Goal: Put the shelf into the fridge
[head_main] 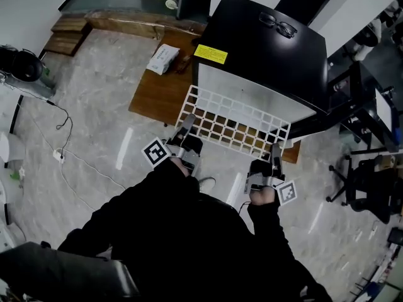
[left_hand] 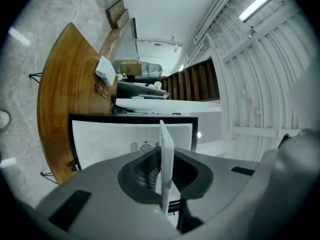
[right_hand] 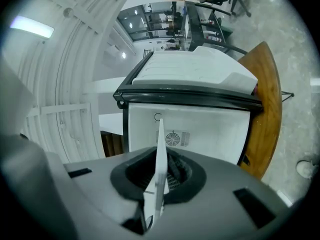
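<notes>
A white wire shelf [head_main: 234,122] hangs level in front of the black mini fridge [head_main: 271,39], whose white inside [head_main: 249,90] faces me. My left gripper [head_main: 187,126] is shut on the shelf's near left edge and my right gripper [head_main: 276,148] on its near right edge. In the left gripper view the shelf [left_hand: 166,151] runs edge-on between the jaws of the left gripper [left_hand: 165,176], with the fridge's inside [left_hand: 125,136] behind it. The right gripper view shows the same: the shelf [right_hand: 160,154] is clamped in the right gripper [right_hand: 157,181], in front of the cavity [right_hand: 200,131] with its round fan grille.
The fridge stands on a low wooden table [head_main: 154,96] that also holds a tissue packet [head_main: 163,58]. Glasses [head_main: 278,24] lie on the fridge top. The fridge door [right_hand: 197,71] stands swung open. An office chair [head_main: 371,184] is at the right, and a cable [head_main: 60,153] runs over the floor at the left.
</notes>
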`<state>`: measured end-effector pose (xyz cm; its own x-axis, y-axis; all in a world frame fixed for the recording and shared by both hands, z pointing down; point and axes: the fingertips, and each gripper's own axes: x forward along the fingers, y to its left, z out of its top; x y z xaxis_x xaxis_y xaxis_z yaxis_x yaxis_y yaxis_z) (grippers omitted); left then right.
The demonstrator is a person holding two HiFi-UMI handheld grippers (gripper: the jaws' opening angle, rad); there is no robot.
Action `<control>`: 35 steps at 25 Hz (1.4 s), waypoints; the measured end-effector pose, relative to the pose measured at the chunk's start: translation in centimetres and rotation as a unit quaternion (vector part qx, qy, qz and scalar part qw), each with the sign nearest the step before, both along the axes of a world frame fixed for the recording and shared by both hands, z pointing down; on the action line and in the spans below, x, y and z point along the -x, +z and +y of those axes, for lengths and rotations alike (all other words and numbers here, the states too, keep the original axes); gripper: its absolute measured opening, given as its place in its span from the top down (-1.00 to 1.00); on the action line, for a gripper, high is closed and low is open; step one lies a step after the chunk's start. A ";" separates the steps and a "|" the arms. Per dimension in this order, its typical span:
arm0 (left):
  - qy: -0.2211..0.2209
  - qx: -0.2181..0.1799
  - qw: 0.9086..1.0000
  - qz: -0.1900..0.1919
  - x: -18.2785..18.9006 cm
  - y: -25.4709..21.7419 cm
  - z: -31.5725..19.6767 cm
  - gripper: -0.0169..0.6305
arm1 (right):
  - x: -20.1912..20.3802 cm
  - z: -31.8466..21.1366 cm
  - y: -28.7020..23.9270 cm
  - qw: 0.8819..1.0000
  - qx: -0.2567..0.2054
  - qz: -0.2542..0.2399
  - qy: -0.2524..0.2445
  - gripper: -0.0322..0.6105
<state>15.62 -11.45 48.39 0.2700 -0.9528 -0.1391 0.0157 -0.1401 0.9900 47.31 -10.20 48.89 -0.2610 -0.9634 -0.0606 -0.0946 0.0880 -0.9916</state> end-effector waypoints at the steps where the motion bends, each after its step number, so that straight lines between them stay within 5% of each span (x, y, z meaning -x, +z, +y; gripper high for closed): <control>1: 0.005 0.002 1.000 0.001 -0.6 -0.1 -0.8 0.85 | -0.5 -0.6 -0.1 1.000 0.001 -0.001 0.005 0.80; 8: 0.036 0.021 0.999 0.003 -2.5 0.4 -5.6 0.85 | -2.4 -4.1 0.1 0.999 0.014 0.004 0.032 0.80; 35: 0.047 0.034 0.998 0.010 -2.5 1.3 -5.5 0.85 | -2.4 -4.8 0.9 0.998 0.013 -0.010 0.065 0.80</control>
<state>18.16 -16.96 49.68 0.3568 -0.9305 -0.0822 0.0461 -0.0704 0.9965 49.74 -15.02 49.77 -0.1332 -0.9903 -0.0396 -0.0845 0.0512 -0.9951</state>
